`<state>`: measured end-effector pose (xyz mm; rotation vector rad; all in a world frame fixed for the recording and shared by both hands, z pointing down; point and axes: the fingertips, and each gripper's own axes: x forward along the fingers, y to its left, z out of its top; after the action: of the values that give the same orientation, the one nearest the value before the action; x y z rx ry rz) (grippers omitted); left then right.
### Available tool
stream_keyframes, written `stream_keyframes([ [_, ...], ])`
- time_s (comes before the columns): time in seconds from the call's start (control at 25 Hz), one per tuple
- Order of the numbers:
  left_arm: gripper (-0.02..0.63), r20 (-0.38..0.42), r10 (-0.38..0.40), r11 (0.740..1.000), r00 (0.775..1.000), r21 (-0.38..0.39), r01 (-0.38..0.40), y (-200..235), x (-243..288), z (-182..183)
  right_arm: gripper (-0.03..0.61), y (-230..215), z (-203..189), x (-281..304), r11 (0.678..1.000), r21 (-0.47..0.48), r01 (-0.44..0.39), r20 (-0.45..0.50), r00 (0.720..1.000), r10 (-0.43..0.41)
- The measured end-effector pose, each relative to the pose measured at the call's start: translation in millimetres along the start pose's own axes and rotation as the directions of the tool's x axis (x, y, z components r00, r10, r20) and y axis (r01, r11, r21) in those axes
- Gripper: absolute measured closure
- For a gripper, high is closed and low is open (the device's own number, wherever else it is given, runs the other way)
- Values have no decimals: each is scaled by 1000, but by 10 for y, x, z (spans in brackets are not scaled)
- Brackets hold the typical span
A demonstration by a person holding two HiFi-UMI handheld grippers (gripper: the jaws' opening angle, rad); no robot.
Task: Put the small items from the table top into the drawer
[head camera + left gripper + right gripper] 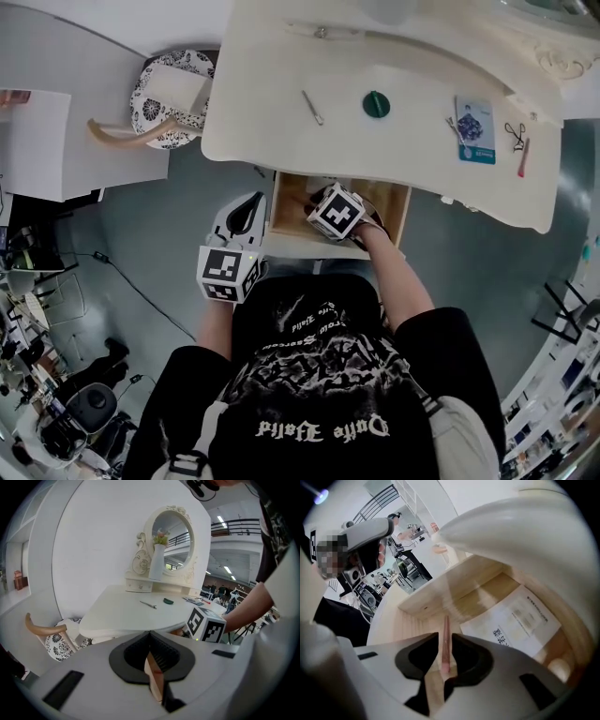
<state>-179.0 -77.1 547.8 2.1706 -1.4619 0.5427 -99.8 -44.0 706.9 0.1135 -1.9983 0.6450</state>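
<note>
**Fingertips (471,658) slack around pink stick (444,630) in drawer (389,206)**

Right gripper (445,654) jaws slightly apart, stick loose between. Left gripper (151,639) closed, beside drawer's left wall. Release step, seemingly. Next: lift clear, fetch tool (312,107) from tabletop (281,56) middle.

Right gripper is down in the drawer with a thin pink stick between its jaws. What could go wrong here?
The pink stick sits loose between the right gripper's parted jaws; it may drop askew onto the paper sheet. Lifting out, the gripper might knock the tabletop overhanging the drawer.
</note>
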Motion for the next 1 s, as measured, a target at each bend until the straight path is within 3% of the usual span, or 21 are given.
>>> stream_keyframes([
  [0.28, 598, 28, -29, 1000, 999, 4, 29, -31, 64, 91, 483, 80, 13, -393, 999, 45, 9, 102, 995, -13],
  [0.6, 598, 63, -83, 996, 995, 22, 82, -121, 152, 235, 483, -41, -10, -1032, 985, 114, 127, 255, 955, -152],
  [0.72, 598, 78, -97, 995, 992, 29, 95, -164, 166, 301, 483, -58, -4, -1285, 974, 141, 180, 336, 916, -218],
  [1.0, 598, 106, -131, 991, 986, 49, 126, -253, 178, 442, 483, -71, 7, -1836, 922, 240, 304, 509, 769, -386],
])
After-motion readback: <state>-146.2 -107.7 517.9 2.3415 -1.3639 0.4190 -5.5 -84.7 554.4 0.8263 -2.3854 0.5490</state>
